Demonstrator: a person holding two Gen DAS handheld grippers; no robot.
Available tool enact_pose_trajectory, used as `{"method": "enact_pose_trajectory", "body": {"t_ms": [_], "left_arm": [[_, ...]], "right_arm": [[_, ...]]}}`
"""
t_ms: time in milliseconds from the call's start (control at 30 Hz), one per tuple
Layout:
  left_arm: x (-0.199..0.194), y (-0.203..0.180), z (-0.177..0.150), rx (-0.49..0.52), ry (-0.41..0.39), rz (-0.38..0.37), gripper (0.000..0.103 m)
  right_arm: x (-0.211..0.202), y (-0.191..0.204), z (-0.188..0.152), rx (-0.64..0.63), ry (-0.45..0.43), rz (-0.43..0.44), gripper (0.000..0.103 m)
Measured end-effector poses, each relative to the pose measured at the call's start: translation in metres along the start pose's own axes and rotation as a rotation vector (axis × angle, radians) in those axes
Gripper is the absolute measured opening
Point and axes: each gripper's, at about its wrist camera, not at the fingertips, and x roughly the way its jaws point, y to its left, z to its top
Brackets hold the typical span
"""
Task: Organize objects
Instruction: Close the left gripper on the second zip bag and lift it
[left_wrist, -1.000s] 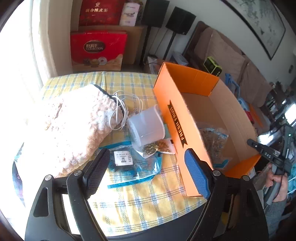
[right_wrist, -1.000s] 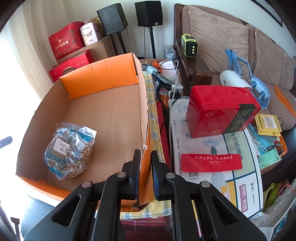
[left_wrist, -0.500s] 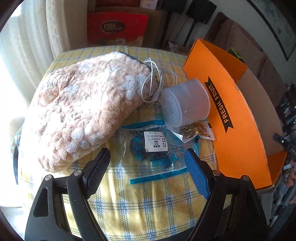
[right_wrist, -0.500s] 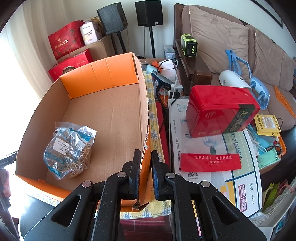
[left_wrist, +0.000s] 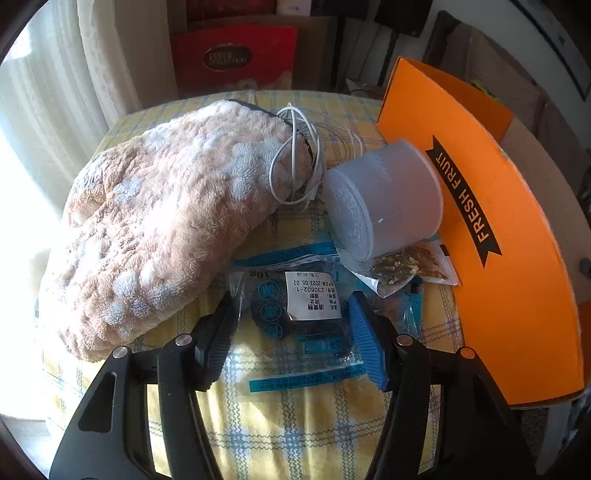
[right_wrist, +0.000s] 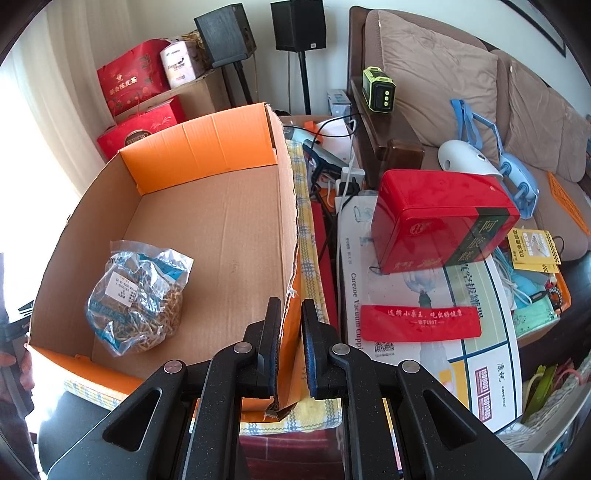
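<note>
- The left gripper (left_wrist: 291, 325) is pointing steeply down with its jaws closing around the clear packet with the dark contents and white label (left_wrist: 299, 306); the packet is lying flat between them on the checked tabletop (left_wrist: 295, 424), and I can't see the pads pressing on it yet.
- The film is looking slack and slippery, so the jaws may be pinching only a fold of plastic, and the packet could be sliding out as it lifts.
- The packet's far corner is lying tucked under the small sachet of dried bits (left_wrist: 410, 266) and near the frosted tub (left_wrist: 384, 199) tipped on its side; pulling up could be dragging the sachet along or setting the tub rolling.
- The white cable (left_wrist: 295, 162) is looping just beyond the tub over the fluffy blanket (left_wrist: 155, 229), well apart from the jaws, so I judge it little risk.
- The right gripper (right_wrist: 290, 347) is sitting with its jaws clamped on the near wall of the orange cardboard box (right_wrist: 221, 229), steadying it; that wall is already looking torn at the edge, so a tug could be ripping it further.
- One bag of dried strands (right_wrist: 136, 295) is already lying inside the box.
</note>
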Motion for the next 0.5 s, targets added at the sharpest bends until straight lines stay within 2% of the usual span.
{"method": "enact_pose_trajectory", "body": {"t_ms": [67,167,367,500], "left_arm": [[-0.001,0.0,-0.001,0.005,-0.005,-0.014,0.038],[-0.002,0.0,-0.004,0.01,-0.005,-0.021,0.031],[-0.008,0.004,-0.002,-0.005,-0.008,-0.053,0.03],[-0.027,0.009,-0.005,-0.016,-0.018,-0.08,0.03]], "right_arm": [[0.0,0.0,0.0,0.0,0.0,0.0,0.01],[0.0,0.0,0.0,-0.001,0.0,-0.001,0.01],[0.0,0.001,0.0,-0.001,0.0,-0.001,0.01],[0.0,0.001,0.0,-0.001,0.0,0.0,0.01]]}}
